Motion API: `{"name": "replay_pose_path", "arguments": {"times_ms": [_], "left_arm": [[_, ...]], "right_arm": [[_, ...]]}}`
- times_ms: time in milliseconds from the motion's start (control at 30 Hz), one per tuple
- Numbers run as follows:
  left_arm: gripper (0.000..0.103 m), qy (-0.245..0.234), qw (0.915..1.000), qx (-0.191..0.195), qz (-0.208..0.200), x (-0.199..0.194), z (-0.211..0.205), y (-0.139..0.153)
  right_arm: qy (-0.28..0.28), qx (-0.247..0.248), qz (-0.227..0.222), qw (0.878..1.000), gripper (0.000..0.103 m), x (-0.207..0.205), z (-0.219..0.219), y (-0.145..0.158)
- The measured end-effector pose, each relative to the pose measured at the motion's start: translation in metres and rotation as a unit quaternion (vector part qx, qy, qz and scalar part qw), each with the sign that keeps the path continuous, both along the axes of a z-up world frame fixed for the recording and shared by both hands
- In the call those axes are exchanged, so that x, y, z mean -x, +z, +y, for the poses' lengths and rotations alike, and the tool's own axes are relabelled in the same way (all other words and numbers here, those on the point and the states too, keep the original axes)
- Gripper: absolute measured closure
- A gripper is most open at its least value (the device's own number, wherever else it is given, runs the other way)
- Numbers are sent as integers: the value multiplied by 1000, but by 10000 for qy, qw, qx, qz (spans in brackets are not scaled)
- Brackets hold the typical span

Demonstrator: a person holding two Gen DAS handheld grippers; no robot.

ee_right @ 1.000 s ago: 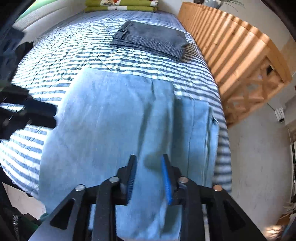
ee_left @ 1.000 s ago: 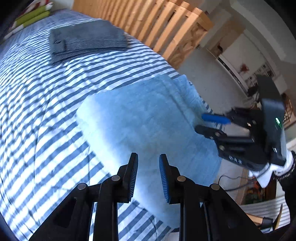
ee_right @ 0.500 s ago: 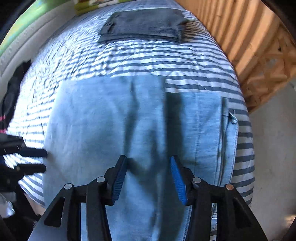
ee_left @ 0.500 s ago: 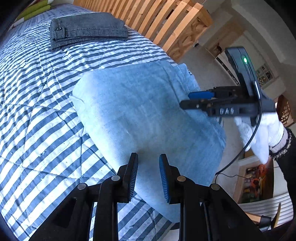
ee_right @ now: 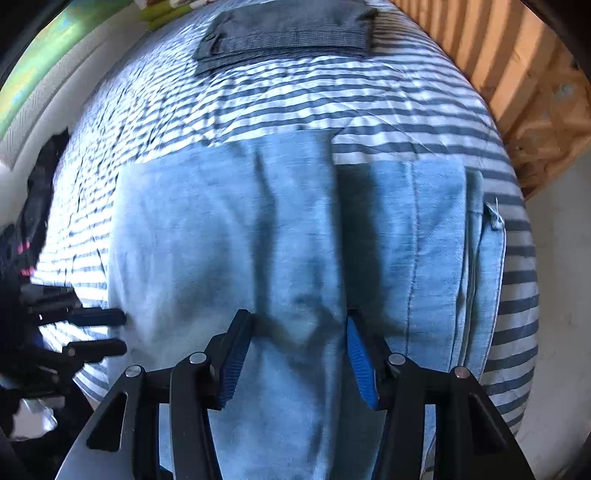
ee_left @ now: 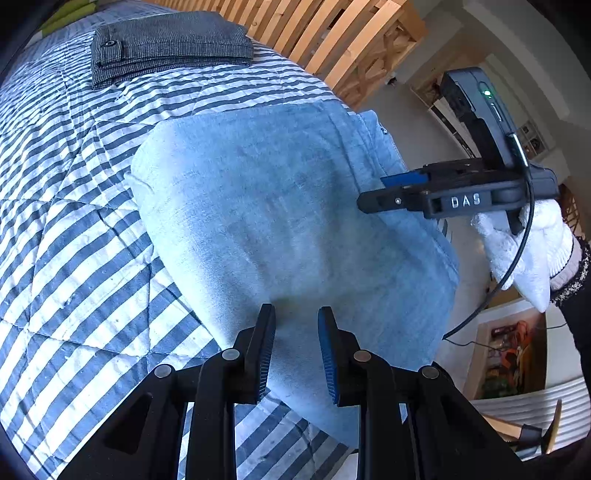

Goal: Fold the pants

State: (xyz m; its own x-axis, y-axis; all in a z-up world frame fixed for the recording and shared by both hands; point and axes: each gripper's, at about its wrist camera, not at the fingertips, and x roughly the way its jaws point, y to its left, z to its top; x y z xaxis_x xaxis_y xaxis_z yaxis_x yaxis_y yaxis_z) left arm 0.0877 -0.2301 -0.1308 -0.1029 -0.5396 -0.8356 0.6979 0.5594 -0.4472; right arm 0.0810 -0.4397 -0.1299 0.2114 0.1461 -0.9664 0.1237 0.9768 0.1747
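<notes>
Denim pants point(ee_left: 295, 221), light blue and already doubled into a broad panel, lay on the striped bedspread point(ee_left: 74, 221) at the near end of the bed, their near part draping over the mattress edge. A second, dark grey folded garment point(ee_left: 170, 44) sat well apart, farther up the bed by the wooden slatted frame point(ee_left: 332, 33).

In the right wrist view the right gripper point(ee_right: 295, 347) pointed steeply down over the near middle of the denim, its fingers point(ee_right: 232, 354) spread apart with cloth showing below the gap and nothing pinched. The left gripper point(ee_left: 295, 350) hovered over the near left edge of the panel; its fingers point(ee_left: 266, 350) stood a narrow gap apart and held nothing.

Judging from this, the step in hand was taking hold of the near edge for another fold. To do it well, both grippers would probably need to come down on the same hem line, one toward each side, and catch every layer at once instead of only the top sheet. Lifting evenly should keep the crease square. The stepped layers on the right side point(ee_right: 443, 258), where a seam and a pocket edge showed, could slip apart if only one layer were pinched.
</notes>
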Motion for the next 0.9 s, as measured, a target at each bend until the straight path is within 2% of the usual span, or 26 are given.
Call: {"name": "replay_pose_path", "arguments": {"times_ms": [33,100,167,267,300,367,467,533,567,667,767,900], "left_arm": [[78,2,10000,0,4,0,-1,0],[78,9,10000,0,7,-1,-3,-2],[78,1,10000,-1,-2,-2,-4,-2],[78,-16,10000,-9,4,-2,-5,-3],[78,-1,10000,-10,19,-2,-5,-4],[78,-7,10000,-5,14,-2,-5,-3],[78,-23,10000,9,37,-2,-4,-3],[78,-19,10000,10,53,-2,-4,-4],[78,-12,10000,14,62,-3,-4,-4],[78,-22,10000,35,73,-2,-3,-3],[78,-22,9999,72,98,-3,0,0],[78,-41,9997,211,89,1,3,15]], "right_arm": [[94,62,-16,9999,59,1,2,1],[47,11,-5,10000,73,3,-1,0],[-112,-179,-2,9998,76,3,-8,1],[7,42,43,10000,74,0,-2,0],[-4,106,66,9999,67,-1,-1,-2],[-63,231,121,9996,59,-3,-4,-5],[-251,-124,159,9995,59,-3,-14,-8],[-274,-165,150,9994,60,-4,-12,-9],[-254,-266,92,9993,73,-3,-9,-7],[-171,-256,-29,9995,92,1,-4,1],[-269,-141,-147,9994,97,6,-2,13],[-314,10,-329,9990,98,15,-1,32]]}}
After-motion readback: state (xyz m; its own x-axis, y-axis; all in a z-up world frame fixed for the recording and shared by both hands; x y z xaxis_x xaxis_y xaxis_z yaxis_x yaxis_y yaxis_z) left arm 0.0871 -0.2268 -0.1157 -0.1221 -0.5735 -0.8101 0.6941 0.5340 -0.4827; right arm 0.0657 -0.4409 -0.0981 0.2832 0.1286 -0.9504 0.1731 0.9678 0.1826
